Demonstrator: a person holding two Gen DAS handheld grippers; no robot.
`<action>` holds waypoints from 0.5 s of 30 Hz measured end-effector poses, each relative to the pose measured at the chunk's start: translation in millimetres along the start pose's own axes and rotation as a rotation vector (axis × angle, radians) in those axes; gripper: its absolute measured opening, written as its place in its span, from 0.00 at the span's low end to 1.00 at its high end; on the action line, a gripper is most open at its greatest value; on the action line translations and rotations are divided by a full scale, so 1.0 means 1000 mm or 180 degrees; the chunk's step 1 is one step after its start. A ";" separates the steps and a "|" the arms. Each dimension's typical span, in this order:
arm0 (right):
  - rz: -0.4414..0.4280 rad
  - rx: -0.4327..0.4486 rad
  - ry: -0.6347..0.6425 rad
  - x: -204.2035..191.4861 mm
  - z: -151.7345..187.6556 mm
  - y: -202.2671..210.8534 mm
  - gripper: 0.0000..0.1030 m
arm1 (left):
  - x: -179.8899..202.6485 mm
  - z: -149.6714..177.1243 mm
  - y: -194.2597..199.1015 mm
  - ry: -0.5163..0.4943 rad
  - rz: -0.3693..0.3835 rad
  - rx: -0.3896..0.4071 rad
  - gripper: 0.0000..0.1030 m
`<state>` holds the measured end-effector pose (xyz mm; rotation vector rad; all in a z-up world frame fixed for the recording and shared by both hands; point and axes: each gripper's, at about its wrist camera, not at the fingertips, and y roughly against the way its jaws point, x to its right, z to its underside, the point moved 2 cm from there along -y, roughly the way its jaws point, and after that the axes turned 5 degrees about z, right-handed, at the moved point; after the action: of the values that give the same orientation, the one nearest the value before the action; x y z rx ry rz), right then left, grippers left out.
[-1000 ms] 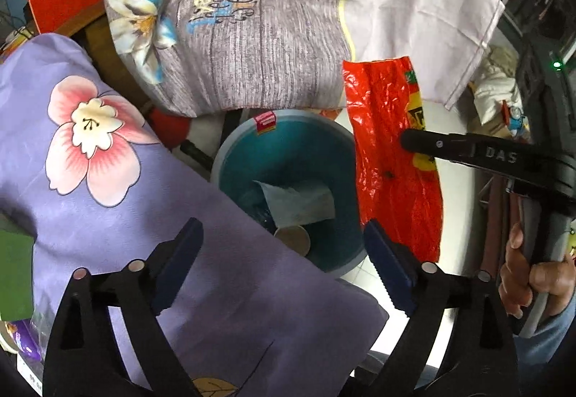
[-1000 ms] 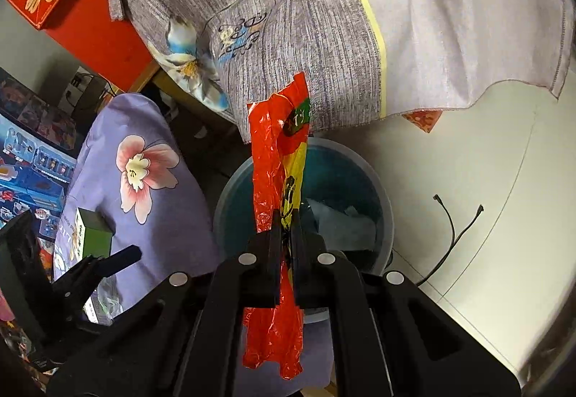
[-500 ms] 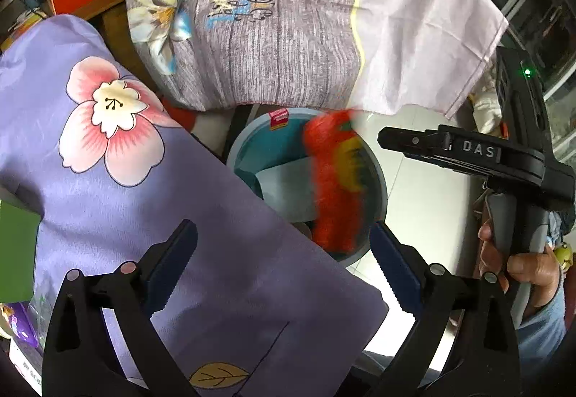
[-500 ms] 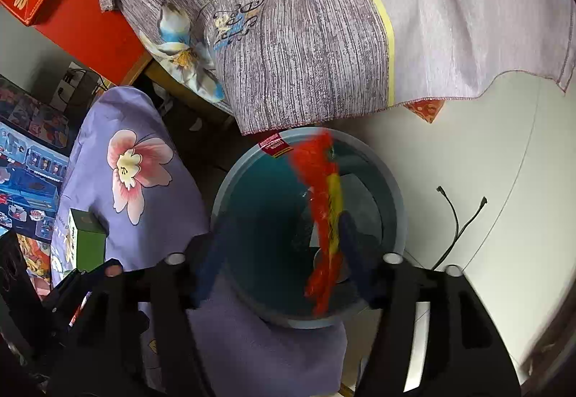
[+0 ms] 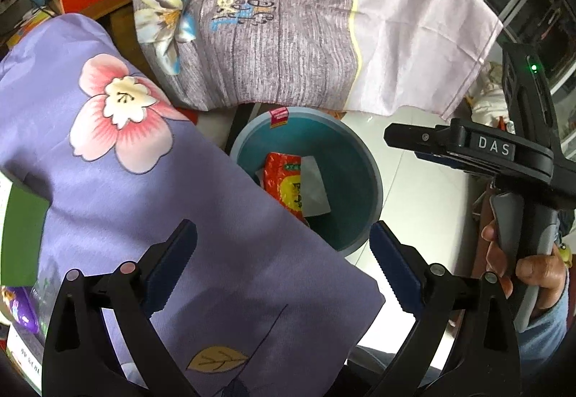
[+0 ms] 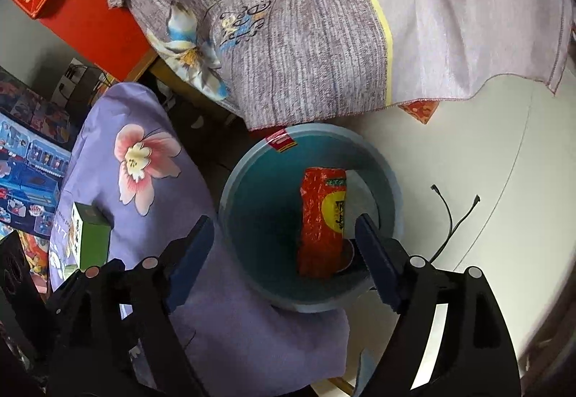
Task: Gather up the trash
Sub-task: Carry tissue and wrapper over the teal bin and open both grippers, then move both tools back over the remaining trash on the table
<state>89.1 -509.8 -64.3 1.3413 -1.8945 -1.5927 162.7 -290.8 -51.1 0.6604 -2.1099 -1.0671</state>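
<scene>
A pale floor (image 6: 468, 152) fills the right side of the right wrist view, with two draped cloths crowding in from the top and left. At the bottom of that frame the right gripper (image 6: 280, 253) has its jaws spread wide and holds nothing; between its blue pads (image 6: 374, 260) lies the mouth of the teal bin (image 6: 252, 202), at frame centre. Inside the bin the red snack wrapper (image 6: 320, 220) lies lengthwise, yellow label up, over a white paper (image 5: 315, 186). In the left wrist view the left gripper (image 5: 282, 264) sits at the bottom of the frame, jaws also spread and empty, over the purple flowered cloth (image 5: 118, 159), which covers the bin's lower left rim. The bin is at centre there, a red sticker (image 5: 279, 117) on its top rim. The grey striped cloth (image 5: 288, 19) hangs across the upper frame. At right, a hand (image 5: 529, 264) grips the black handle marked DAS. A green box (image 6: 91, 238) rests on the purple cloth at the left of the right wrist view, and a thin black cable (image 6: 450, 220) lies on the floor right of the bin
</scene>
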 end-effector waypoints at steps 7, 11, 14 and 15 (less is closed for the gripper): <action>-0.0077 -0.0038 0.0158 -0.034 0.017 0.010 0.76 | -0.014 0.018 0.033 0.0090 -0.0091 0.0151 0.96; -0.0119 -0.0039 0.0256 -0.057 0.028 0.014 0.76 | -0.028 0.031 0.054 0.0141 -0.0169 0.0229 0.96; -0.0147 -0.0045 0.0325 -0.075 0.038 0.016 0.76 | -0.040 0.043 0.070 0.0179 -0.0229 0.0285 0.96; -0.0154 -0.0053 0.0349 -0.081 0.041 0.017 0.76 | -0.045 0.047 0.076 0.0198 -0.0250 0.0306 0.96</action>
<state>92.5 -421.1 -37.5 1.4468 -1.7937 -1.5213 145.6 -196.0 -23.4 0.8185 -2.1067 -0.9789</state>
